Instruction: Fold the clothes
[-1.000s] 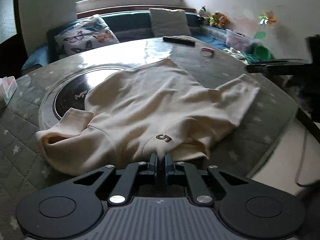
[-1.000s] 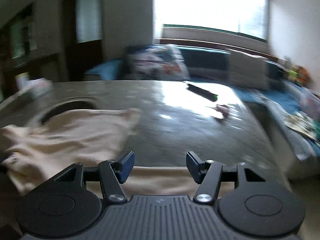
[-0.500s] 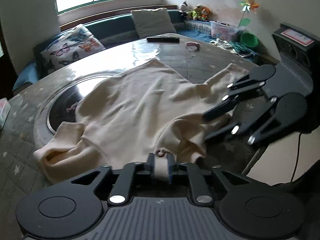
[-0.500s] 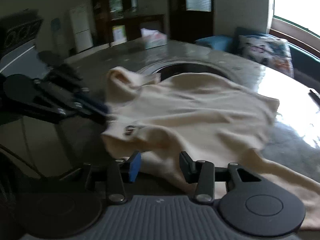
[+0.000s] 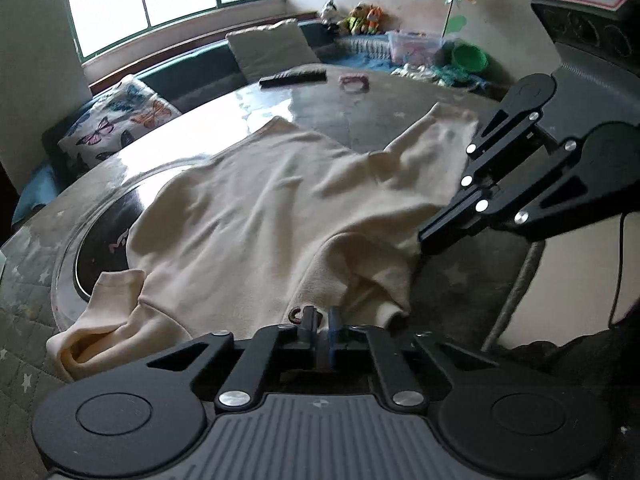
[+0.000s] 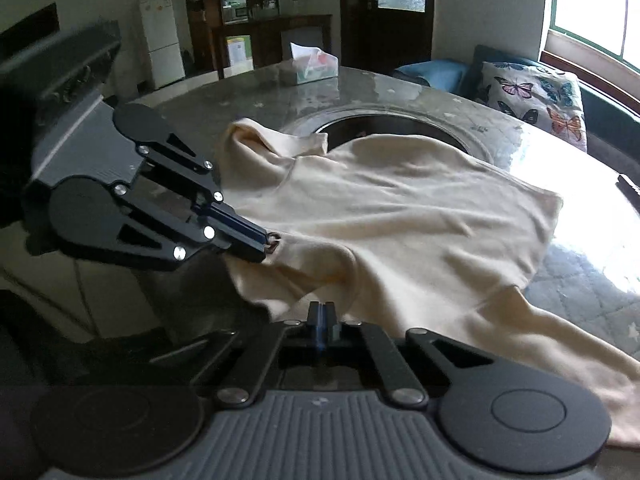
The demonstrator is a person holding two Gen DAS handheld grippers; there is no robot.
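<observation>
A cream sweater [image 5: 260, 216] lies spread on the round table [image 5: 344, 120], neck end towards me. It also fills the middle of the right wrist view [image 6: 400, 216]. My left gripper [image 5: 320, 320] is shut on the sweater's neck edge by a small brown emblem [image 5: 295, 315]; it shows in the right wrist view [image 6: 268, 246] pinching that edge. My right gripper [image 6: 321, 312] is shut on the sweater's edge just beside it; in the left wrist view [image 5: 424, 240] its tips press into the cloth at the right shoulder.
A dark round inset [image 5: 104, 236] lies under the sweater's left side. A remote [image 5: 292, 77] and a pink item [image 5: 354, 82] lie at the far edge. A tissue box [image 6: 314, 65] stands on the table. A bench with cushions [image 5: 120, 120] runs under the window.
My right gripper swung round to the sweater's near edge and shut on it. My left gripper has stayed shut on the neck edge and lifted it slightly.
</observation>
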